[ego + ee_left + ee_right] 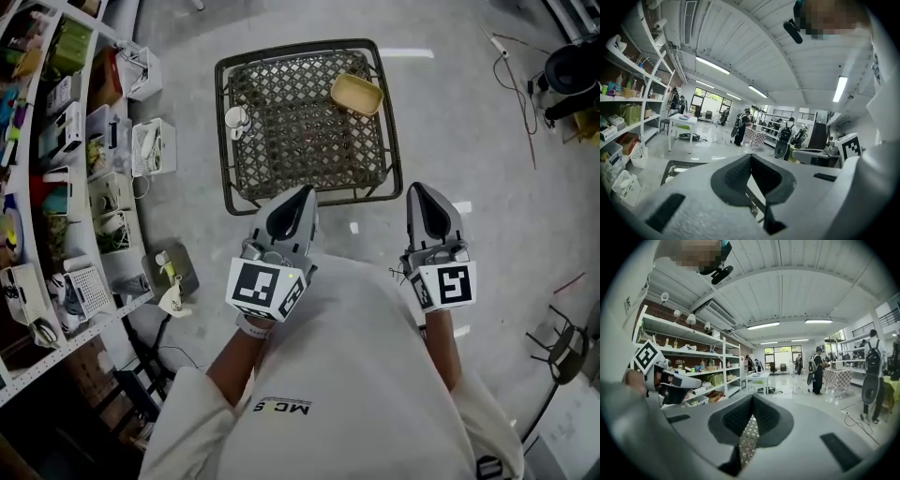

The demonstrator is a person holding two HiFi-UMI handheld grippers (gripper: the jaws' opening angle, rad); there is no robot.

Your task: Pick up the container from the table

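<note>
A shallow yellow container (pixel 356 93) lies on the far right part of a woven lattice table (pixel 246 184) with a dark frame. Near the table's left edge is a small white cup (pixel 236 119). My left gripper (pixel 302 195) is held at the table's near edge, shut and empty, pointing forward. My right gripper (pixel 419 191) hangs just off the table's near right corner, also shut and empty. In the left gripper view the left gripper (pixel 751 156) points level across the room, as does the right gripper (pixel 753 396) in its view. The container is hidden in both.
Shelving (pixel 37 178) packed with boxes runs along the left, with white baskets (pixel 153 147) on the floor beside it. Cables (pixel 521 89) and dark gear lie at the far right, a stool (pixel 561 345) at the near right. Several people stand far off.
</note>
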